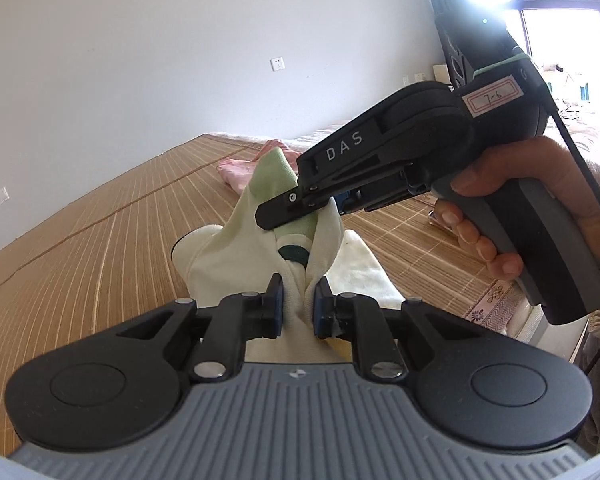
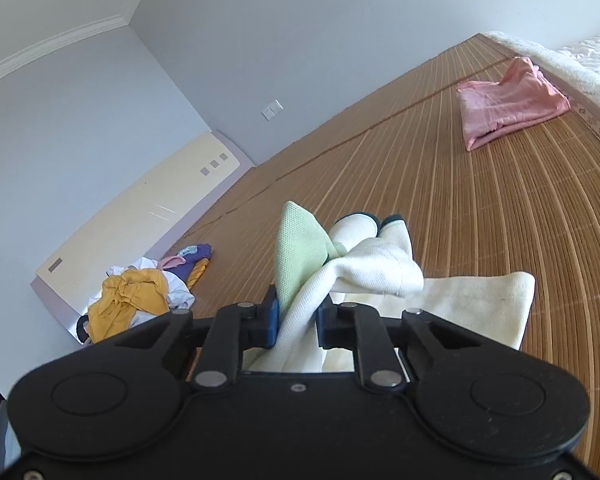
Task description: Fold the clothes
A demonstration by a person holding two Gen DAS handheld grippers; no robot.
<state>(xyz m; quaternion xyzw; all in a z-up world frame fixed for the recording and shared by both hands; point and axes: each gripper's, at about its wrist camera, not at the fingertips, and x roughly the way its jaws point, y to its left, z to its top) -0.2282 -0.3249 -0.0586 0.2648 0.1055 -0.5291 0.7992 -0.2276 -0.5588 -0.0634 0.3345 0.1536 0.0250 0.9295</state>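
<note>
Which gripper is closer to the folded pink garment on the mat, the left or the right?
Right. The right gripper grips the cream and green garment on the side toward the pink garment; the left gripper grips it farther back. Neither touches the pink one.

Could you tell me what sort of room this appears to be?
Most likely a bedroom: a bed covered by a bamboo mat, a headboard against the wall, and a quilt at the mat's far edge.

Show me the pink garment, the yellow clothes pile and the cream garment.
pink garment (image 2: pixel 508 102), right wrist view, middle of fold.
yellow clothes pile (image 2: pixel 134 298), right wrist view, yellow top.
cream garment (image 2: pixel 472 304), right wrist view, flat panel.
</note>
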